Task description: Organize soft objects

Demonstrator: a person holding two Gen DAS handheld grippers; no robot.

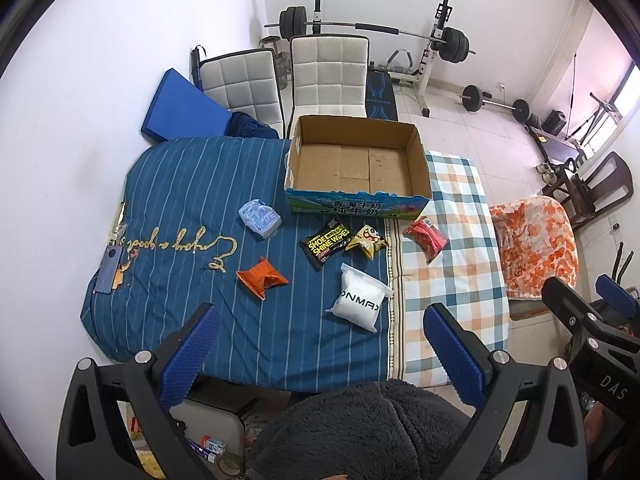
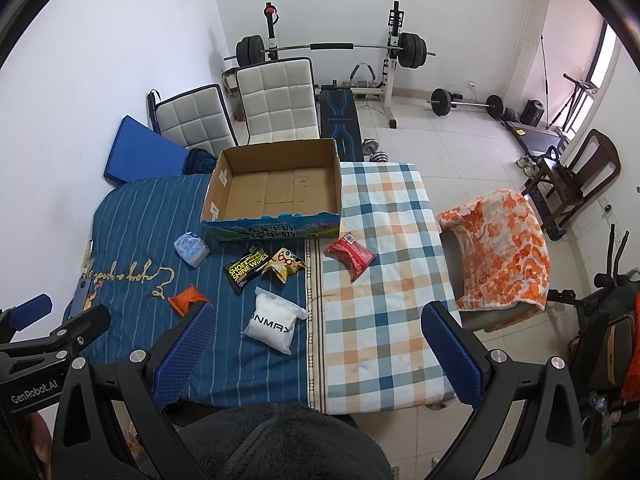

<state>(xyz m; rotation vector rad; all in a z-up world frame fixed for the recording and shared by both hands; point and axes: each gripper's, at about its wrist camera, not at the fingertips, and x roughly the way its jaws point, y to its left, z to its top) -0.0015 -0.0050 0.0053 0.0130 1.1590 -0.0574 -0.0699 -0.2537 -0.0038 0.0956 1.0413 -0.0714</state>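
Observation:
An open, empty cardboard box (image 1: 356,164) (image 2: 276,190) stands at the far side of the covered table. In front of it lie soft packs: a light blue pack (image 1: 260,218) (image 2: 191,249), a black shoe-wipes pack (image 1: 327,243) (image 2: 246,268), a yellow snack bag (image 1: 367,240) (image 2: 286,264), a red pack (image 1: 426,238) (image 2: 350,257), an orange pack (image 1: 262,277) (image 2: 187,299) and a white pouch (image 1: 360,304) (image 2: 272,326). My left gripper (image 1: 320,350) and right gripper (image 2: 320,350) are open and empty, held above the table's near edge.
The table has a blue striped cover (image 1: 180,216) and a checked cloth (image 1: 448,264). A phone (image 1: 110,268) lies at the left edge. An orange-flowered towel (image 2: 500,248) drapes a seat at the right. White chairs (image 1: 324,76) and a weight bench stand behind.

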